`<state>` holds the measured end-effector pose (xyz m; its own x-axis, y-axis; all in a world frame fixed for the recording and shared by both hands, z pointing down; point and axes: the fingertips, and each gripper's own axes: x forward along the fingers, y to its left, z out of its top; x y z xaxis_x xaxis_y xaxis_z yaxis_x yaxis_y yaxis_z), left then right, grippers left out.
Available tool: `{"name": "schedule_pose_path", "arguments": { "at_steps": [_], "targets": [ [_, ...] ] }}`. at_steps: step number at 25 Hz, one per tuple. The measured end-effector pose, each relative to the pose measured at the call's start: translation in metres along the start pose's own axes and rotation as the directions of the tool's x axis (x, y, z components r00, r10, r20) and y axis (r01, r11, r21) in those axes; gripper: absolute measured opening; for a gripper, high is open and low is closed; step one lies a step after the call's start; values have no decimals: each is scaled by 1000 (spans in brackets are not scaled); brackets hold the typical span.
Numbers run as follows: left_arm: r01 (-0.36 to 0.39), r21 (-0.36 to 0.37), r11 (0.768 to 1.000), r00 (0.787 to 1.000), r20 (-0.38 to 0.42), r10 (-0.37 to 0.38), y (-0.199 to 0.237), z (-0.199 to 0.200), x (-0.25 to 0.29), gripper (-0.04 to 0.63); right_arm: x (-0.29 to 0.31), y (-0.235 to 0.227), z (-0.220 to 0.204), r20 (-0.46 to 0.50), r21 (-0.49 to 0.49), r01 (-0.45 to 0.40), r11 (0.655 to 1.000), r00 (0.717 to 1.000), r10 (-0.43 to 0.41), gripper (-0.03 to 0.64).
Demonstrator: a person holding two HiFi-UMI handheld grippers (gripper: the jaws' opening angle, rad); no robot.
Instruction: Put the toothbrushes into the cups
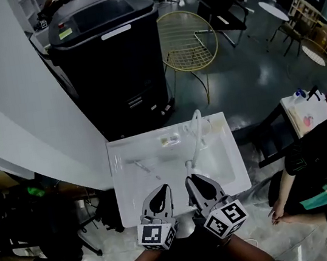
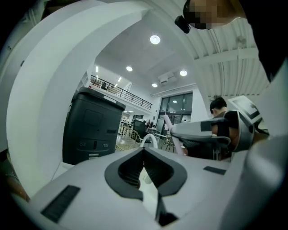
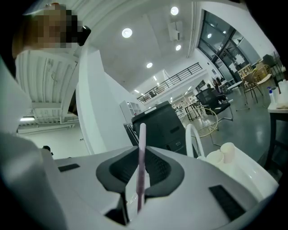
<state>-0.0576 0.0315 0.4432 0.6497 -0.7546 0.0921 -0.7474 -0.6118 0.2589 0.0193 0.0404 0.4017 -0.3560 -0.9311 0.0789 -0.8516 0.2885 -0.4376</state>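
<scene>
Bench: a white rectangular bench [image 1: 127, 209] with a sunken basin on its right half is standing on pale marbled floor against a white curved wall [image 1: 12, 107].
Tap: a white arched tap [image 1: 198, 129] is rising at the back edge of the basin.
Cups: pale cream cups [image 3: 222, 155] are sitting on the bench's far side, just beside the tap and well apart from both tools.
Left hand-held gripper [image 2: 144, 150]: it is hovering over the bench's near edge, its jaws pressing together with nothing between them.
Right hand-held gripper [image 3: 140, 150]: it is hovering just beside the left one, its jaws clamping a pale pink plastic toothbrush [image 3: 141, 134] that is standing upright between them.
Loose item: a slim pale stick [image 1: 139, 165] is lying flat on the bench's left half; it is too small to tell more.
Room: a tall black boxy machine [image 1: 104, 50] is standing behind the bench, with a gold wire chair [image 1: 189, 40] on the dark floor to its right.
Bystander: a person in black clothing [image 1: 319, 163] is sitting at the right.
</scene>
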Motion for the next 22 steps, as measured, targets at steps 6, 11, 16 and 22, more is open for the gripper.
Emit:
{"name": "schedule_pose_path", "arguments": {
  "at_steps": [6,11,16,22],
  "targets": [
    [-32,25,999,999,1,32,-57,-3,44,14,-22,-61,35,2,18,-46,999,999,45,60],
    [-65,48,997,998,-6,65,-104,-10,86,14,-37,-120,64,8,31,-89,996,996,88,60],
    [-95,63,994,995,-18,96,-147,-24,124,14,-52,-180,83,-7,41,-112,993,994,113,60],
    [-142,56,988,989,-27,144,-174,-36,161,14,-56,-238,96,-31,56,-105,993,994,107,60]
  ]
}}
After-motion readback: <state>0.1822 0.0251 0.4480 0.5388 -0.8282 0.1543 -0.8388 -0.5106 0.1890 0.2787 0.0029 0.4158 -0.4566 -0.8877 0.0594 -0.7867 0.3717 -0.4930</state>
